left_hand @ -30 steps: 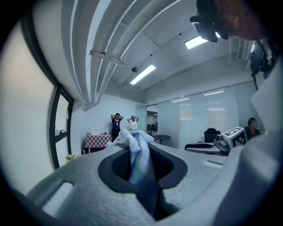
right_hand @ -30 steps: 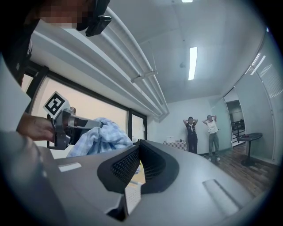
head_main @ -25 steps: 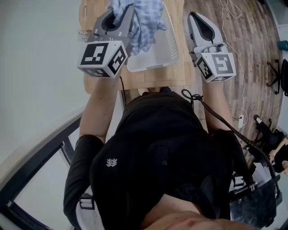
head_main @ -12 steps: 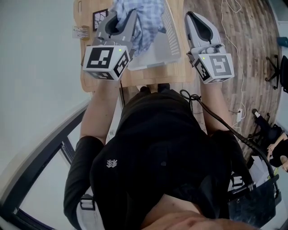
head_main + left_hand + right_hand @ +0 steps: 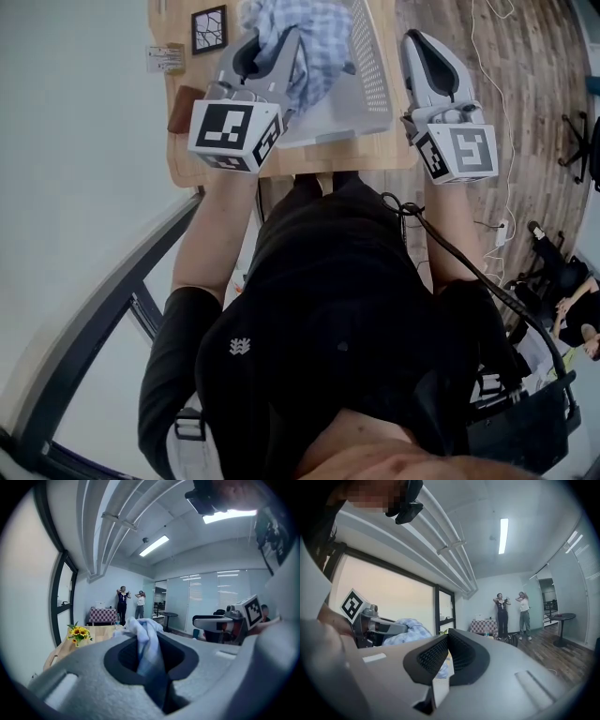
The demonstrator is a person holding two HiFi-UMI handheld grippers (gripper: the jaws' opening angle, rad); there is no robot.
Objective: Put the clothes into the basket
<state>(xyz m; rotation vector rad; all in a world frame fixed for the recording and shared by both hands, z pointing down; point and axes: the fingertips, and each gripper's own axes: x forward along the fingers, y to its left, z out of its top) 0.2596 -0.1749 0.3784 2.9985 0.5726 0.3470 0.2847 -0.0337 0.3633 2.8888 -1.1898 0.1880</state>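
Since a second ago our left gripper (image 5: 152, 667) has come down with the checked shirt (image 5: 309, 37), and the bundle now sits lower against the white perforated basket (image 5: 370, 89). More of the wooden table (image 5: 186, 150) shows at the left, where a black-and-white marker card (image 5: 208, 28) has come into sight. Our right gripper (image 5: 440, 679) has shifted only a little and keeps to the right of the basket.

In the left gripper view we see the blue-and-white fabric pinched between the jaws. They are closed down to a narrow gap, and the cloth bunches up above the tips and runs down through the slot. From the head view the shirt hangs off the front of that gripper over the left part of the basket. We cannot tell whether the cloth touches the basket's wall or floor.

Our right gripper's jaws meet at the tips, and nothing lies between them. Through the slit below the pads we see only a bit of pale surface. It is held beside the basket's right wall, above the table's right edge and the plank floor (image 5: 530, 103).

On the far end of the table stands a small bunch of sunflowers (image 5: 77, 632). Two people (image 5: 512, 613) stand at the back of the room near a table with a checked cover (image 5: 483, 626).
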